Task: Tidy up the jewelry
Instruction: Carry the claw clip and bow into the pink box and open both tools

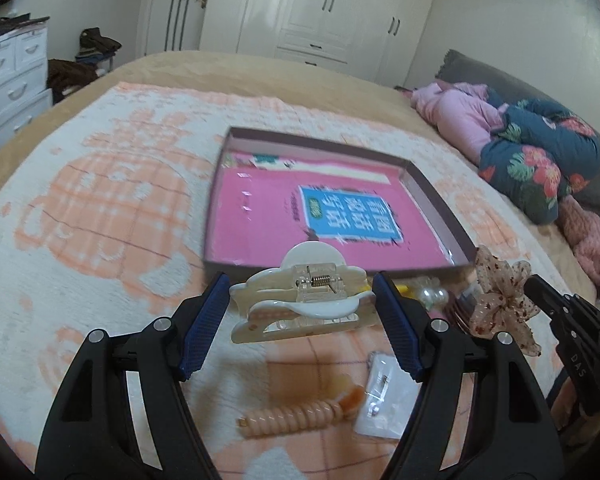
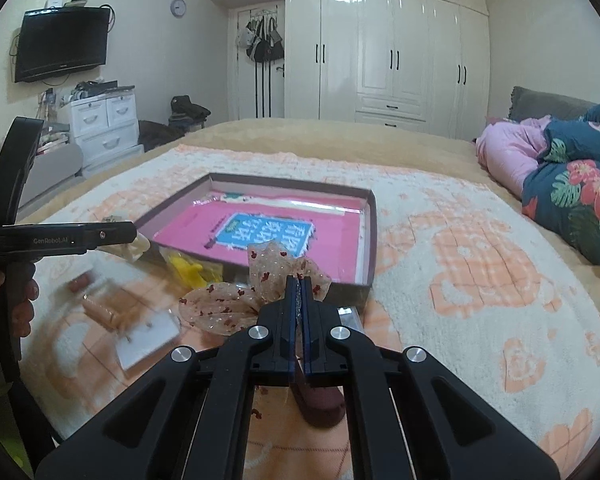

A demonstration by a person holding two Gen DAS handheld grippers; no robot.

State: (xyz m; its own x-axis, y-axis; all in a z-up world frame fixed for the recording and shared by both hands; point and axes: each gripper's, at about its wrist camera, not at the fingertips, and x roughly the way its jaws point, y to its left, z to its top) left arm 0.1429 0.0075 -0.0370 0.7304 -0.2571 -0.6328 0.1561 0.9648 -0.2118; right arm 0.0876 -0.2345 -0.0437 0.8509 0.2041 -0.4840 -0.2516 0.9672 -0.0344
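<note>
Item one: cream claw clip (image 1: 300, 300), lower centre, clamped endwise by the left gripper (image 1: 302, 312); rigid, slippery, brittle. Item two: sheer flower clip (image 2: 256, 292), pinched by the closed right gripper (image 2: 300, 300); soft, crushable; best held by its base.

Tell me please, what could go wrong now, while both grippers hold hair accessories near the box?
1. The left gripper holds the cream claw clip only by its two ends; the smooth clip may twist or slip out.
2. The right gripper pinches only thin fabric of the sheer flower bow, which could pull loose.
3. The two grippers are close together in front of the shallow box; they might bump each other on the way in.
</note>
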